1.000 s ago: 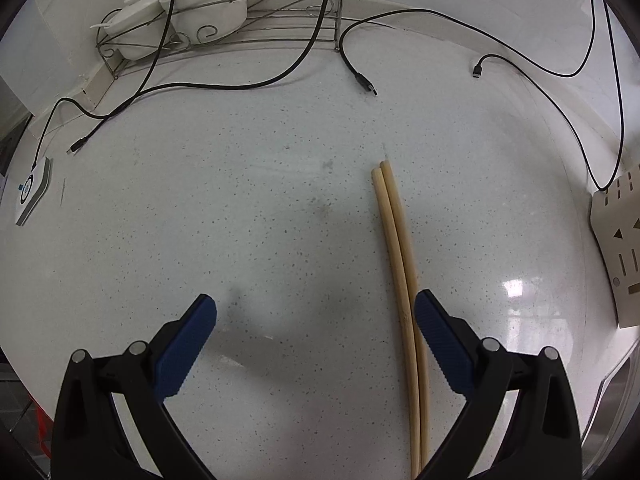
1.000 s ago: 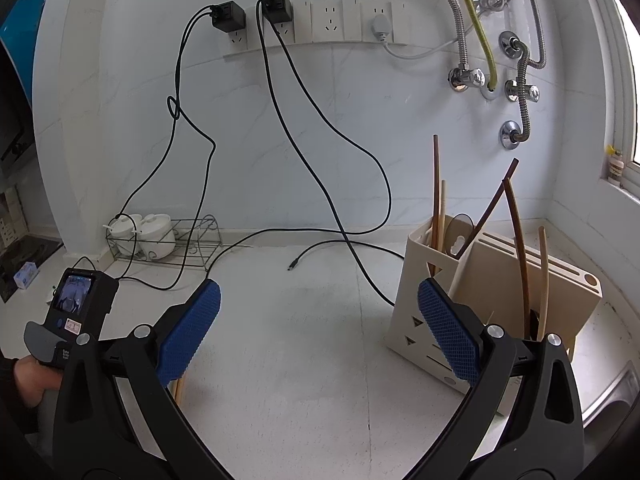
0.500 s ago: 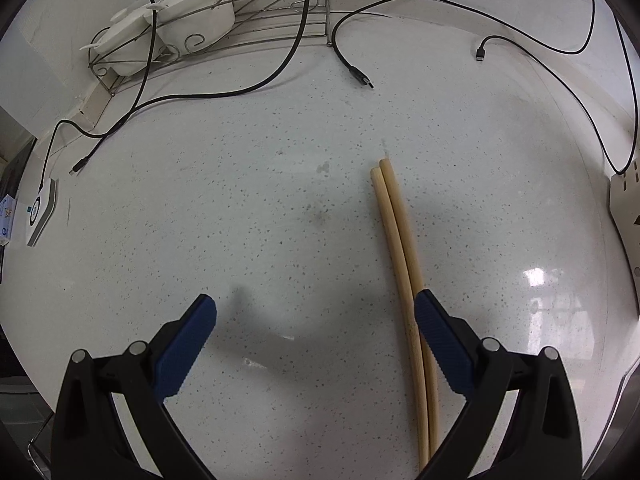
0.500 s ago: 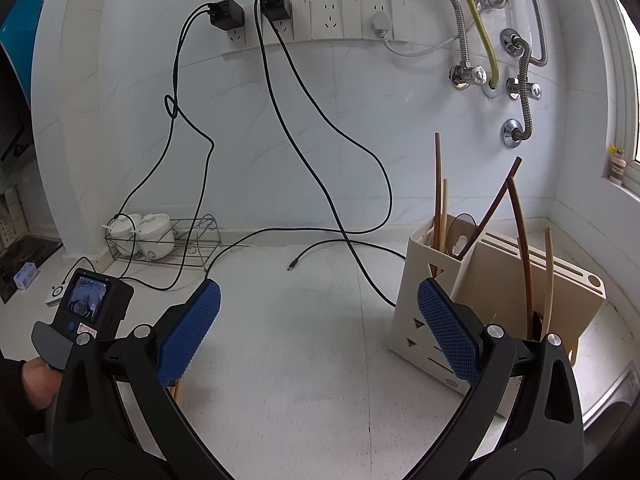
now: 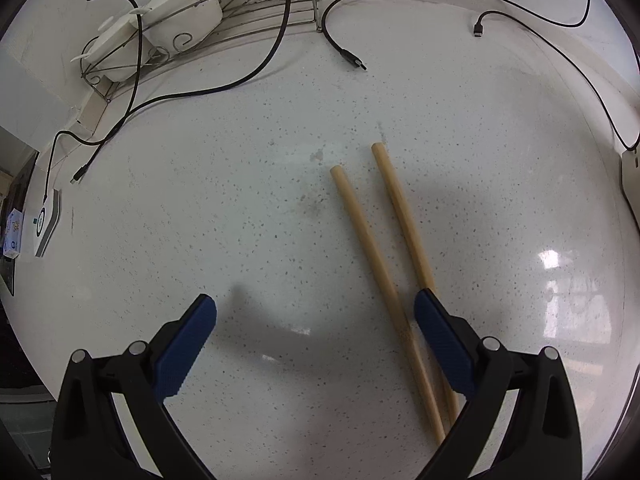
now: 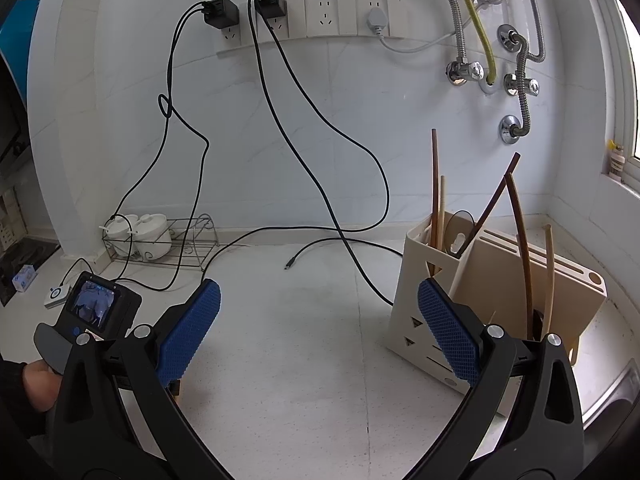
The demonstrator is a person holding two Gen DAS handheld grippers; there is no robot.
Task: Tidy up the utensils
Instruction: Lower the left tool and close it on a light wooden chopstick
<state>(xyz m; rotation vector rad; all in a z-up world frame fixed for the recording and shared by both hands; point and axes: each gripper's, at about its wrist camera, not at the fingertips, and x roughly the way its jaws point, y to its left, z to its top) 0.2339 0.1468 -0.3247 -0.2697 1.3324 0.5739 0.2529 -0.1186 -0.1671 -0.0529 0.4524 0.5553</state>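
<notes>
Chopsticks (image 5: 384, 276) lie loose on the desk (image 5: 240, 220), well apart from the holder (image 6: 424, 280), so the job looks only partly done. Left tongs (image 5: 314, 330) hang open above them, the right pad over one stick. Right tongs (image 6: 320, 328) gape empty before the holder, which already carries several sticks, perhaps five.

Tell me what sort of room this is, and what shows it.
Most likely a home kitchen: a speckled white countertop, a beige knife-and-utensil holder with chopsticks standing in it, water valves and hoses on the tiled wall, and lidded white pots in a wire rack.
</notes>
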